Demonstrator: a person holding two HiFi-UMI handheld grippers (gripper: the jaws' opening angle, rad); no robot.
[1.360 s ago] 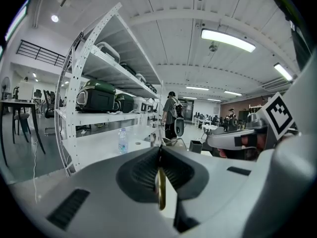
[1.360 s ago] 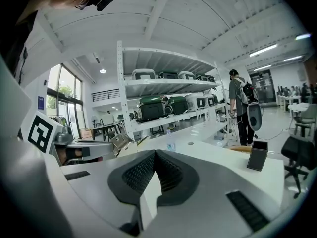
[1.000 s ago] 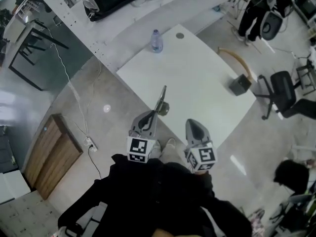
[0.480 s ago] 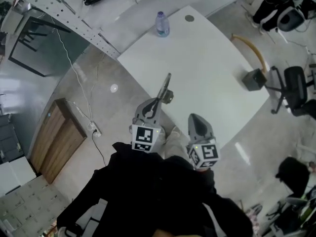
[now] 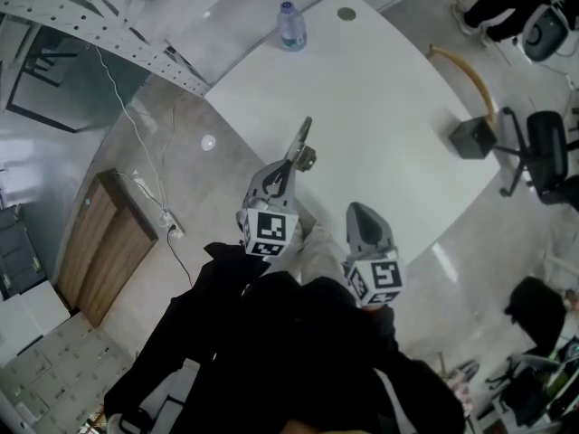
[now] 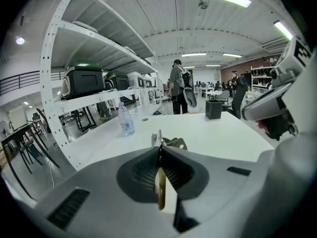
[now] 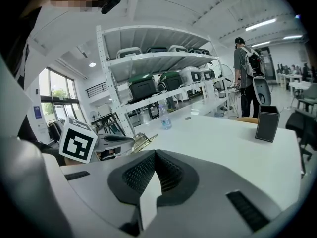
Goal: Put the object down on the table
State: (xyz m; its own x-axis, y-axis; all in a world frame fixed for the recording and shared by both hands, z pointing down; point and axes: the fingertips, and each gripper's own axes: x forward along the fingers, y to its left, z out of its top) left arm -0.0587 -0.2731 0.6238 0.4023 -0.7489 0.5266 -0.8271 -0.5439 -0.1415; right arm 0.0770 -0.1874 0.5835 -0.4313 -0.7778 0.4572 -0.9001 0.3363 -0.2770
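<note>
My left gripper (image 5: 282, 179) is shut on a thin metal object (image 5: 300, 145), a flat strip with a small brass-coloured fitting at its far end. The object sticks forward past the near edge of the white table (image 5: 380, 89), held above it. In the left gripper view the strip (image 6: 159, 142) stands edge-on between the pressed jaws of the left gripper (image 6: 159, 152). My right gripper (image 5: 362, 217) hangs beside it, short of the table, shut with nothing in it; the right gripper view shows its jaws (image 7: 154, 156) together and the object (image 7: 141, 142) off to the left.
A water bottle (image 5: 289, 27) stands at the table's far corner. A black box (image 5: 475, 138) and an office chair (image 5: 543, 152) are beyond the right edge. A wooden cabinet (image 5: 109, 247) sits on the floor at left. White shelving (image 6: 89, 83) runs behind the table.
The left gripper has carried the metal object slightly forward over the table's near edge. The right gripper has kept its place beside it.
</note>
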